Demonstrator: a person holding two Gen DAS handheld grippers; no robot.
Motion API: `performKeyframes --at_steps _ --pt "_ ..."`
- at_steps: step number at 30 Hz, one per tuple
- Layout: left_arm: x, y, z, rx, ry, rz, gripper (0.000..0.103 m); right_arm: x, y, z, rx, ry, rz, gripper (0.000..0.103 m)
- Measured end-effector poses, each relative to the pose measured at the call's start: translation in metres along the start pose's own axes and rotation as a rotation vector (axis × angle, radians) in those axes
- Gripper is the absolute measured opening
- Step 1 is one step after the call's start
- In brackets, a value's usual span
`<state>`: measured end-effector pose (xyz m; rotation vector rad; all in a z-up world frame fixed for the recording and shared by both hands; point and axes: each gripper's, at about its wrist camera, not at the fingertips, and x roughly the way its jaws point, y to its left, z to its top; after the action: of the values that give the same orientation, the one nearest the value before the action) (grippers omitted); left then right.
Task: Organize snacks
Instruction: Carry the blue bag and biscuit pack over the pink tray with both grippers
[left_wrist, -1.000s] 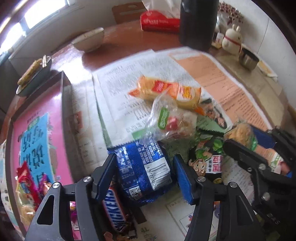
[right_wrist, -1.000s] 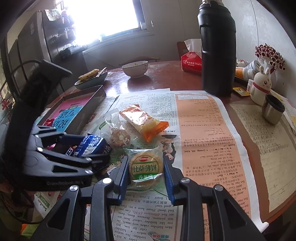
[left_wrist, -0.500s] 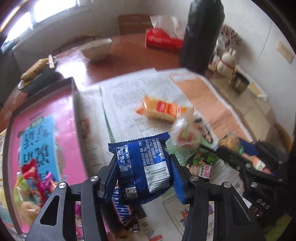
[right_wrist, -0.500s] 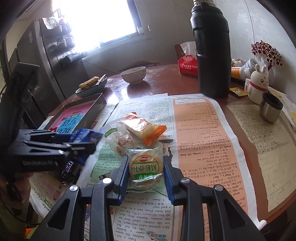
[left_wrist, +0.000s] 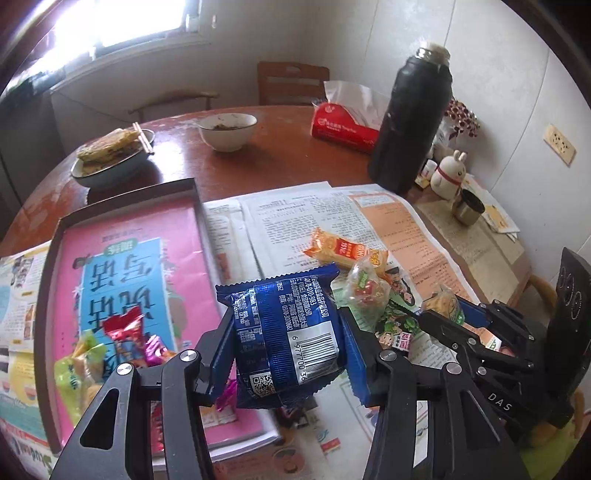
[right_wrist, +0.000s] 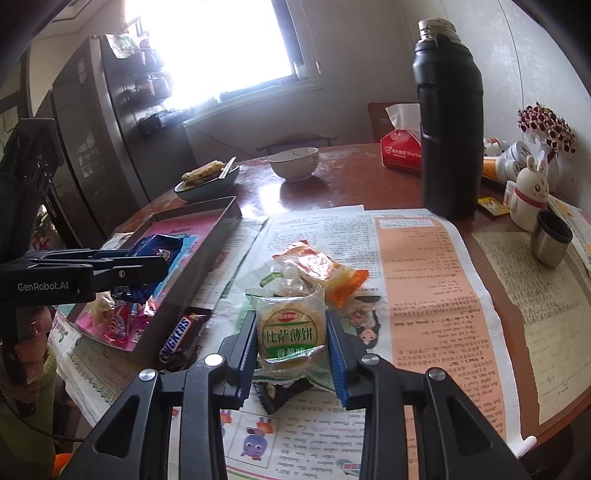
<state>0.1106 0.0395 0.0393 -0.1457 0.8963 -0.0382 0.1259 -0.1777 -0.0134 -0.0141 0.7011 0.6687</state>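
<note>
Now we are gripping the blue snack packet (left_wrist: 286, 339) in our left gripper (left_wrist: 286, 350) over the tray (left_wrist: 129, 192), our right gripper (right_wrist: 291, 350) clamping the round cracker pack (right_wrist: 290, 328) beside that tray.

- Left black plastic two-finger gripper (left_wrist: 286, 345): blue ribbed pads, silver screws; "GenRobot.AI" is printed at 9 o'clock in the right view.
- Right black plastic two-finger gripper (right_wrist: 291, 352): matching build; "DAS" is marked.
</note>
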Motion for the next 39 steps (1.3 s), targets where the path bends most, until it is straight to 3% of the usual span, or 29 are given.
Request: performKeyframes --at_steps 25,39 --pt "-0.044 0.049 -0.021 -0.089 -0.072 -0.001 0.053 -0.012 0.072 0.018 -0.068 -0.064 0.137 0.035" --pt "-0.071 0.087 -0.032 -0.161 -0.124 0.035 0.053 -0.008 0.101 0.028 -0.108 -0.068 0.178 0.035"
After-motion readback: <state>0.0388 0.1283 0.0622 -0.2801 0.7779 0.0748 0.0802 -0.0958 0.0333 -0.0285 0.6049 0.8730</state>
